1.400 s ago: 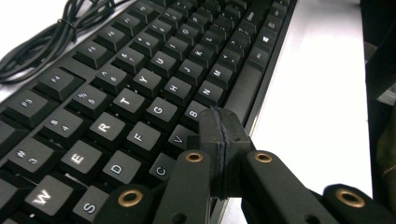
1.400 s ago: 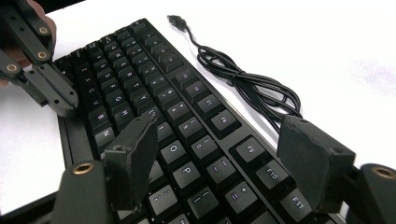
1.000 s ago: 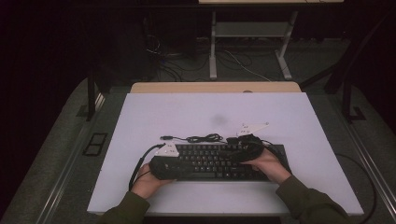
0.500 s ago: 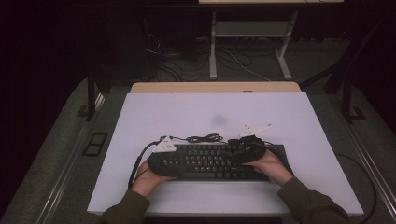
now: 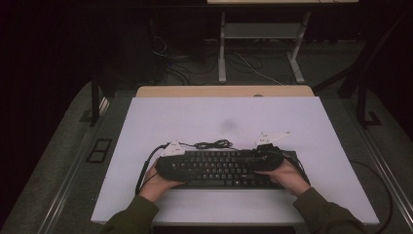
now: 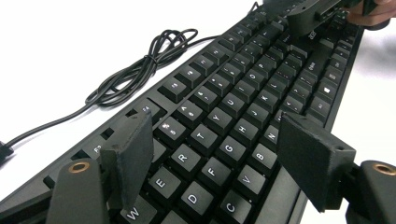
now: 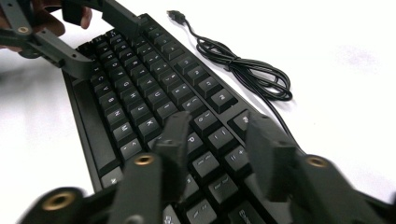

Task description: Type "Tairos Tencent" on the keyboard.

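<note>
Black keyboard (image 5: 221, 168), white table (image 5: 195, 122).
Left gripper (image 6: 212, 161) jaws just opening, straddling keys; right gripper (image 7: 217, 154) narrowing over keys, gripping nothing.

one keyboard (image 5: 221, 168), one cable (image 5: 213, 144), two claws (image 5: 171, 150)

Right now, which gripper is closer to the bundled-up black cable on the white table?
Left. The left gripper sits beside the coiled black cable, over the keyboard's left end; the right gripper is farther off.
</note>
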